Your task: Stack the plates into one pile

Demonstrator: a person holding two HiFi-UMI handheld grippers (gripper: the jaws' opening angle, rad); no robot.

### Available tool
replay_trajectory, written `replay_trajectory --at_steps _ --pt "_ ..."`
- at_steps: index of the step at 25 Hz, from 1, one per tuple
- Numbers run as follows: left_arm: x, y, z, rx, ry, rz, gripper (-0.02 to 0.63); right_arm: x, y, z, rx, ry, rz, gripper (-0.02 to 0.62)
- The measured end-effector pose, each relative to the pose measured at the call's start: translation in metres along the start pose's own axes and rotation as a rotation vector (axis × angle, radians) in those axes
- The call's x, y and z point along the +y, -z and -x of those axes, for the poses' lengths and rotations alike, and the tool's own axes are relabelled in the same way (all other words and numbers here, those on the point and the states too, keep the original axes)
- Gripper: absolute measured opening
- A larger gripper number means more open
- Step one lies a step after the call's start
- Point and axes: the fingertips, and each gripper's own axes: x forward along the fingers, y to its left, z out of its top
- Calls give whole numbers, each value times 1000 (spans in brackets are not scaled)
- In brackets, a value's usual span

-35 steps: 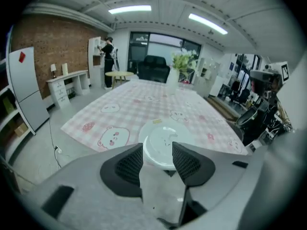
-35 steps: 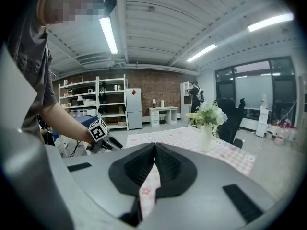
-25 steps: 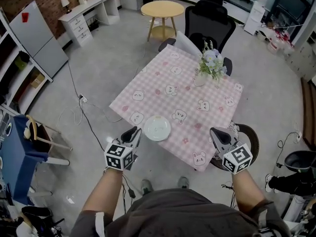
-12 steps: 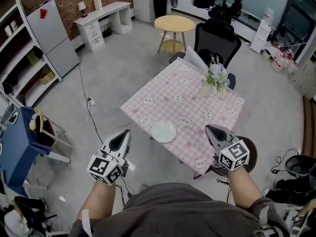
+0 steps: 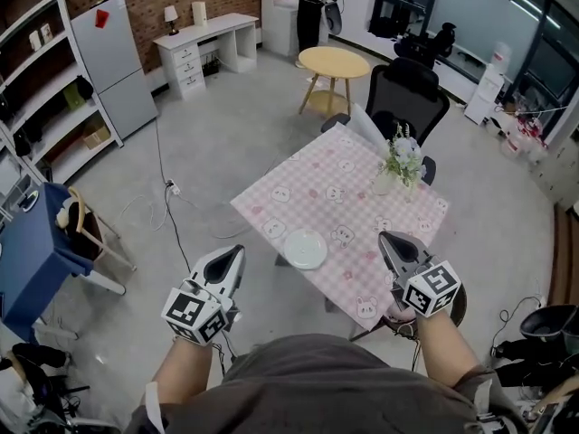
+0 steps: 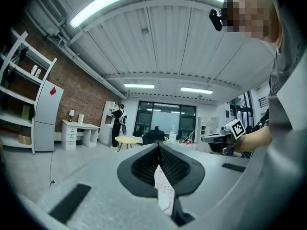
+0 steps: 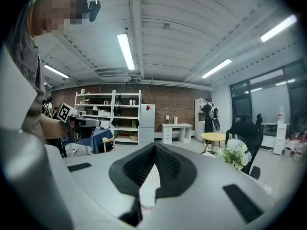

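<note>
So both grippers have been pulled back and lifted away from the table (image 5: 312,183) in the last second. Back then the left gripper (image 5: 237,254) was parked just beside the plates (image 5: 305,249) with its jaws a bit apart. Now it's held well clear, off the near-left edge with floor behind it, jaws closed together and nothing caught between them. Same story for the right gripper (image 5: 388,240): in its own view the jaws are seen pressed together, nothing is gripped, and it's held up by the near-right edge. The plates are left sitting close to the table's near-left edge, as one white pile as far as can be told from up here; how many are in it can't be made out. No other plate is spotted on the cloth, just the flowers (image 5: 401,156) at the far side. Judging from that, the stacking looks done and the retreat reads as the wrap-up, with nothing more seemingly needed.
</note>
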Motion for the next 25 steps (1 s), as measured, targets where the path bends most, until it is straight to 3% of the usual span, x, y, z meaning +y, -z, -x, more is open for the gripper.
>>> replay_trajectory --at_steps 4,25 --pt "4 1 4 3 -9 28 6 4 2 -3 11 -6 -3 -8" --pt "-9 1 -5 15 23 -6 6 3 4 1 17 -3 28 -9"
